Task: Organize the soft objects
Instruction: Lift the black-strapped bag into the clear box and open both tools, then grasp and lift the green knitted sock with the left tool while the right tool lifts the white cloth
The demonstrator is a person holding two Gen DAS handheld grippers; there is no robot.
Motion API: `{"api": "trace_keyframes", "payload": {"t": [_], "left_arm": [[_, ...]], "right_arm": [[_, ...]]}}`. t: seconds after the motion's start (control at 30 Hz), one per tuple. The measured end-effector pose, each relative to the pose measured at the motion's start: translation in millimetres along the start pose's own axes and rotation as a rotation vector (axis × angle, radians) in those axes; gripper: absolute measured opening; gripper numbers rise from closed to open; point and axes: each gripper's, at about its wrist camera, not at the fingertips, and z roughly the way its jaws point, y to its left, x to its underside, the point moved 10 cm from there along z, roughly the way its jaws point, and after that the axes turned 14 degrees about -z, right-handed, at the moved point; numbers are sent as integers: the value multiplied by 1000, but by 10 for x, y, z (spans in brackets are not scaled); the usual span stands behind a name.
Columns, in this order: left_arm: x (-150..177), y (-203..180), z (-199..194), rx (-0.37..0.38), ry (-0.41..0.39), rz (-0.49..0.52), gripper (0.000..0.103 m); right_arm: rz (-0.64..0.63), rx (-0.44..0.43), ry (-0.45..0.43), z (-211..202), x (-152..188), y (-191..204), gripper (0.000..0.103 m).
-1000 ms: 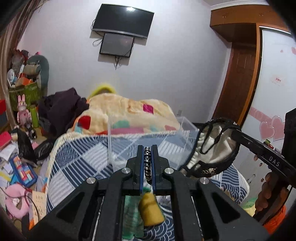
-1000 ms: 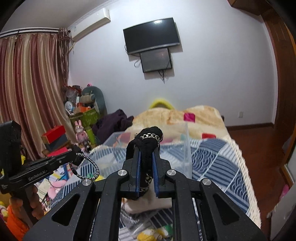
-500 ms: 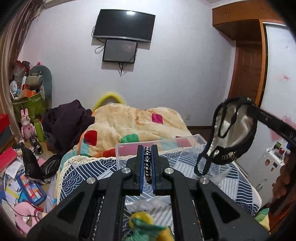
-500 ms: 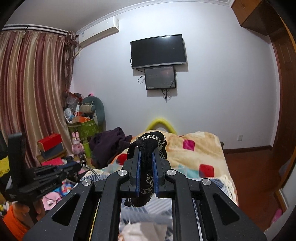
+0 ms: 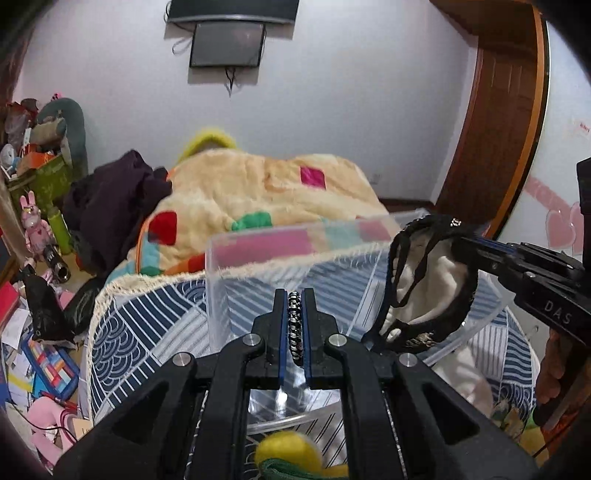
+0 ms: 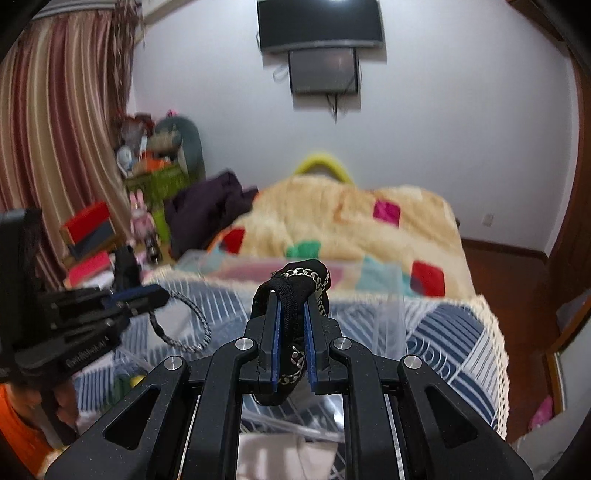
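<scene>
Wall-mounted TV top centre, striped curtain at left, wooden door upper right, cream patchwork blanket mid-frame on bed, pink rabbit figure far left.

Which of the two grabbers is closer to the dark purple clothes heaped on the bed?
Left. The left gripper sits on the bed's side where the purple clothes lie; the right gripper, holding black underwear, is on the far side.
</scene>
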Motion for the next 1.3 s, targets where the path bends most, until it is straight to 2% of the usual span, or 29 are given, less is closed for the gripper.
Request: {"api": "trace_keyframes", "payload": {"t": [0.2,0.33,0.43,0.47,0.5,0.57,0.6,0.63,0.77,0.83,1.0,1.03,1.1,1.2,1.3], "left_arm": [[129,34,101,-15,54,11,6],[176,11,56,-7,63,19,8],[212,21,9,-13,67,19,14],[217,25,-10,-16,67,19,16],[224,25,-33,-17,64,18,20],[226,16,-94,-15,54,20,28],[226,7,-129,-15,47,22,34],[218,-8,-169,-12,38,25,39],[170,-89,-365,5,-3,37,48],[138,-128,-468,15,-25,41,57],[75,-196,-784,5,-111,67,79],[81,-201,-843,1,-125,74,86],[106,-196,-934,-6,-145,83,93],[201,-156,-1017,-13,-150,89,98],[354,-74,-1026,-22,-128,88,99]], "right_arm": [[-53,15,114,40,245,-54,10],[-69,52,150,27,357,-120,11],[-70,55,164,-43,430,-143,16],[-70,57,158,-74,432,-158,23],[-70,59,151,-89,405,-167,28],[-69,58,122,-164,359,-173,49],[-72,59,105,-207,333,-172,52],[-78,62,91,-274,309,-167,52],[-84,52,53,-403,227,-108,53],[-86,49,28,-502,189,-72,57],[-83,47,-35,-691,123,35,79],[-83,50,-46,-732,121,64,81],[-79,52,-58,-784,133,100,83],[-72,39,-56,-800,200,158,86],[-70,40,-37,-750,327,208,89]]}}
